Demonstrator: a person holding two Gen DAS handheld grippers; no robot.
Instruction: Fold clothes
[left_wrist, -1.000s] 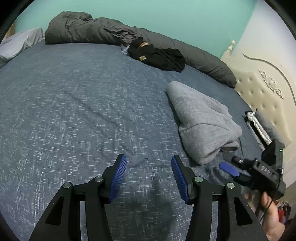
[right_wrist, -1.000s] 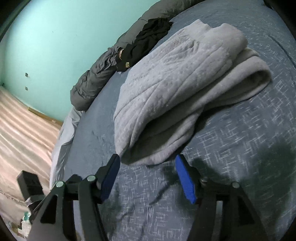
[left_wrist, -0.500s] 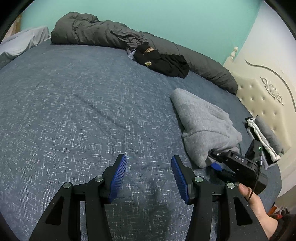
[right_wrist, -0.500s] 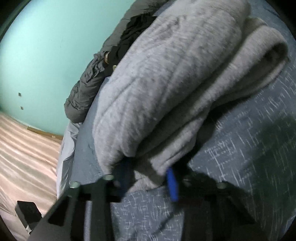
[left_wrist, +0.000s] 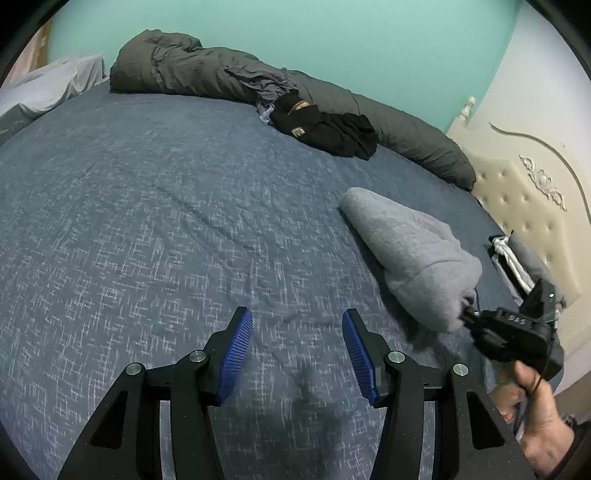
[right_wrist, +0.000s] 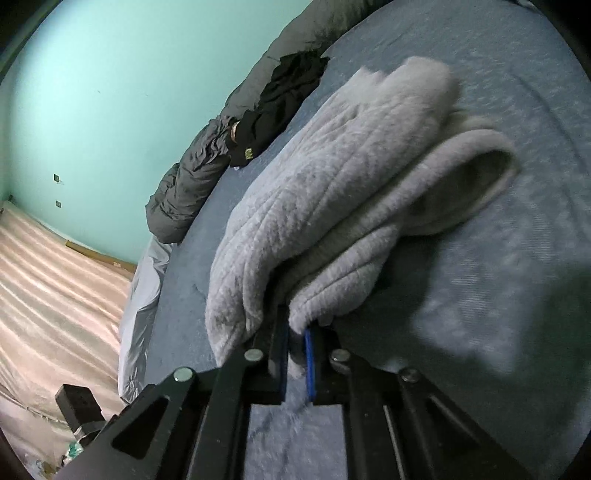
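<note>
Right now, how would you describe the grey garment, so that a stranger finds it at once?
Start from the blue bed sheet. Near the cream headboard lies a folded light grey fleece garment, its near edge pinched by the right gripper. Unlike the black clothes, it is pale, fluffy and apart from the dark duvet.

A blue-grey bed (left_wrist: 166, 229) fills the frame, carrying a folded grey garment (left_wrist: 410, 251) at right, black clothes (left_wrist: 328, 129) and a dark duvet (left_wrist: 207, 74) along the top.

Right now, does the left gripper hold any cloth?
No, the left gripper is open over the bare bed sheet with nothing between its pads.
</note>
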